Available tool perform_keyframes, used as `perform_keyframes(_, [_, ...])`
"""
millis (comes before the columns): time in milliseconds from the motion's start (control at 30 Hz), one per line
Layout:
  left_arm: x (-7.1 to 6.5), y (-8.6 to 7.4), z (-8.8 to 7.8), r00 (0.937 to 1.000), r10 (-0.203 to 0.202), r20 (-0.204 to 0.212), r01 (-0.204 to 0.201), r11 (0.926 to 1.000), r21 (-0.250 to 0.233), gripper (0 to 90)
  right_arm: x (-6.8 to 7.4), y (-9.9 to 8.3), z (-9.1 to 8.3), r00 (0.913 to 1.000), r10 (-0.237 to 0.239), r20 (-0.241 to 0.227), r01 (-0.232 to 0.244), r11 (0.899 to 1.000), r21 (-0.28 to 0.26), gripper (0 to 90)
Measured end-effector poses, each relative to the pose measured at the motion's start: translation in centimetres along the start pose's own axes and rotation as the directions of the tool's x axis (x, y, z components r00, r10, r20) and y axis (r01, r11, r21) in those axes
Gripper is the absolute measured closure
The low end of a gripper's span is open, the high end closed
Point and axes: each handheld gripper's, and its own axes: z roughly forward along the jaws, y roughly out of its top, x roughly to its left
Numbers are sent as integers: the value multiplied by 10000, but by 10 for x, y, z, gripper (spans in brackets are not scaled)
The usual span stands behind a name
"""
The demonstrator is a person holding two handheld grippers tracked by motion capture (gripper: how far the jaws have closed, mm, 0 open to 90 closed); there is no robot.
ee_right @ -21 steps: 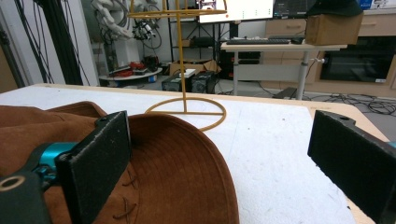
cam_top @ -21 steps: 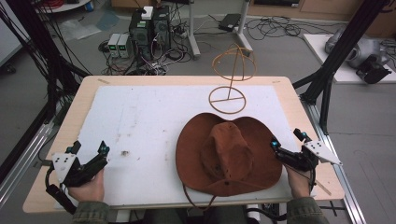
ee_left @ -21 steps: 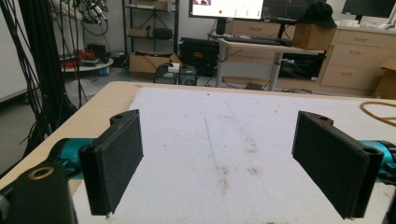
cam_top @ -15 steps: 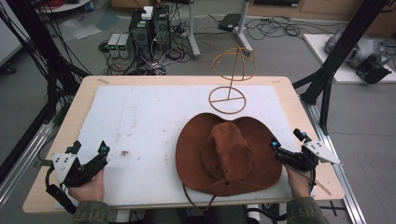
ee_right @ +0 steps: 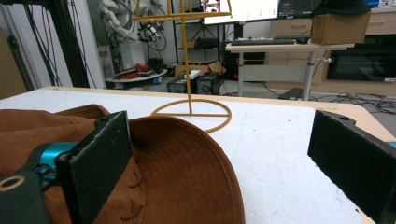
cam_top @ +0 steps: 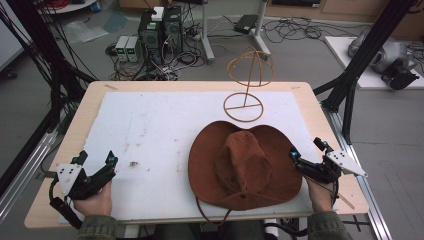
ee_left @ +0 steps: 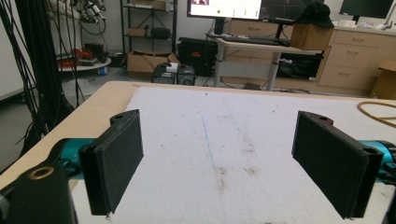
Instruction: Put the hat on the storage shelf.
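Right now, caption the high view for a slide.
Brown hat beside open right gripper, wire stand behind, left gripper apart.

Black-jawed gripper (cam_top: 94, 161) – teal joints, olive sleeves (cam_top: 325, 227)

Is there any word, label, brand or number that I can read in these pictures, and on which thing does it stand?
None can be read.
Monitor behind the table: something on screen, too small and blurred.
Brown hat: no label shows.
Wire hat stand: no marking.
White mat: stains, no writing.
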Motion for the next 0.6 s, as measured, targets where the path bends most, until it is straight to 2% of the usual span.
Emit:
perform_keyframes(200, [0, 0, 0, 10000, -35, 10, 35, 10000, 12, 166, 0, 3, 1, 9996, 64, -271, -65, 10000, -27, 54])
perform_keyframes(267, [1, 0, 0, 10000, -92, -3, 92, 10000, 18, 166, 1, 6, 1, 9988, 245, -416, -247, 9997, -65, 54])
perform_keyframes(433, [2, -1, 0, 9999, -125, 12, 125, 9999, 33, 166, 3, 12, 2, 9983, 165, -552, -177, 9996, -200, 54])
perform_keyframes(600, [2, -1, 0, 9998, -183, 0, 183, 9998, 6, 167, 5, 25, 6, 9913, 91, -1309, -123, 9996, -236, 54])
